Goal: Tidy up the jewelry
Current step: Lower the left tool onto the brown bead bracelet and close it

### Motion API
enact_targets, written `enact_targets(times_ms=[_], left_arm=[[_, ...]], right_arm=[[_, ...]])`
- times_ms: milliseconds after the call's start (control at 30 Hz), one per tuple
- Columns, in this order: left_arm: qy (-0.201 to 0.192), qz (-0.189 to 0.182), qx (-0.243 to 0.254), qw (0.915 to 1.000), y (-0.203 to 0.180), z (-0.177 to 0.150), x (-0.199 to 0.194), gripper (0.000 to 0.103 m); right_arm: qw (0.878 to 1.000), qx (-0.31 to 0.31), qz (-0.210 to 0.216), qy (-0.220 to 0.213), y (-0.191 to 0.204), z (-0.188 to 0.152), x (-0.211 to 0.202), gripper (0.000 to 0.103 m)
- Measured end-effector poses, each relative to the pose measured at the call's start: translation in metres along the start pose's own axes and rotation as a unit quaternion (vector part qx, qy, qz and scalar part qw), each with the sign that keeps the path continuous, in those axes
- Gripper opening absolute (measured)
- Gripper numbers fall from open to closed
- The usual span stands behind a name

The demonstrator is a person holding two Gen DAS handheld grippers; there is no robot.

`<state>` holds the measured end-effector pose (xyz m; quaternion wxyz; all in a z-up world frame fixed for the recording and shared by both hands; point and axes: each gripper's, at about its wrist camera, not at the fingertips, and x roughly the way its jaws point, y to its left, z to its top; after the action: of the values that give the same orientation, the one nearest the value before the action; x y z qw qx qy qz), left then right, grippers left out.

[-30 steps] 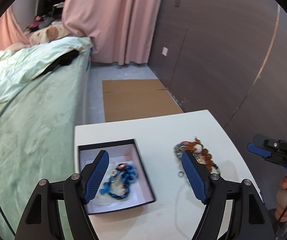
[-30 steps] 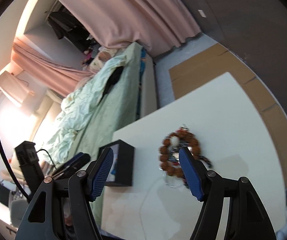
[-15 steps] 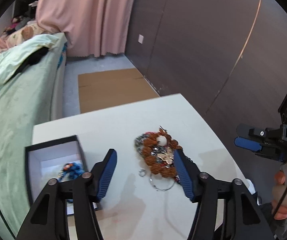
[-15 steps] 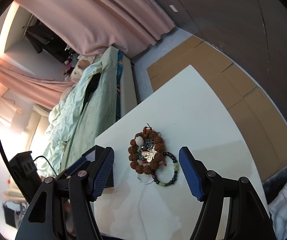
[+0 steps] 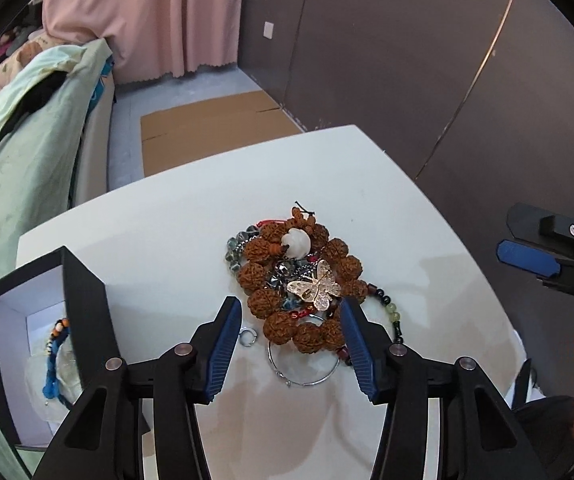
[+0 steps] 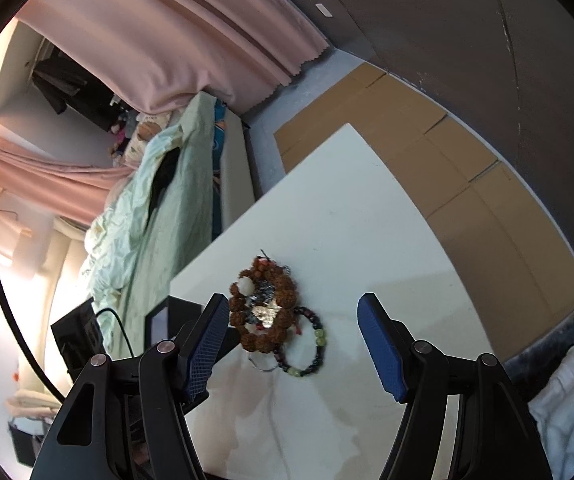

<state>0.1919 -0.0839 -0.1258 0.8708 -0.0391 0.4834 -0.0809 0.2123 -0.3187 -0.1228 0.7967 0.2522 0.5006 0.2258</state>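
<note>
My left tool [image 5: 291, 336], jaws wide and empty, has swung from the black box [image 5: 87, 300] at its left to the jewelry pile [image 5: 299, 280] directly ahead on the tabletop [image 5: 191, 220], so another pickup looks imminent.

No words, numbers, brand names or signs can be read anywhere in either view. Nothing printed shows on any surface clearly enough to make out.

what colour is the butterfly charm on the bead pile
Pale gold, with a glittery textured surface. The butterfly charm shows best in the left wrist view.
</note>
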Motion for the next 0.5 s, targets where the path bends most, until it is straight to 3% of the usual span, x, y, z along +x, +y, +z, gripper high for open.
enact_targets(times_ms=[167,233,367,500], left_arm=[[0.015,0.013,-0.014,0.9997,0.006,0.0,0.013,0.053],[0.023,0.008,-0.031,0.9992,0.012,-0.001,0.019,0.047],[0.031,0.005,-0.057,0.9979,0.019,-0.001,0.025,0.022],[0.01,-0.011,-0.069,0.9975,0.022,0.001,0.015,0.02]], right_arm=[[1.0,-0.009,-0.014,0.012,0.0,-0.002,0.007,0.061],[0.999,-0.017,-0.027,0.016,0.002,-0.003,0.01,0.056],[0.998,-0.029,-0.044,0.033,0.003,-0.005,0.02,0.048],[0.997,-0.036,-0.054,0.046,0.006,-0.009,0.027,0.046]])
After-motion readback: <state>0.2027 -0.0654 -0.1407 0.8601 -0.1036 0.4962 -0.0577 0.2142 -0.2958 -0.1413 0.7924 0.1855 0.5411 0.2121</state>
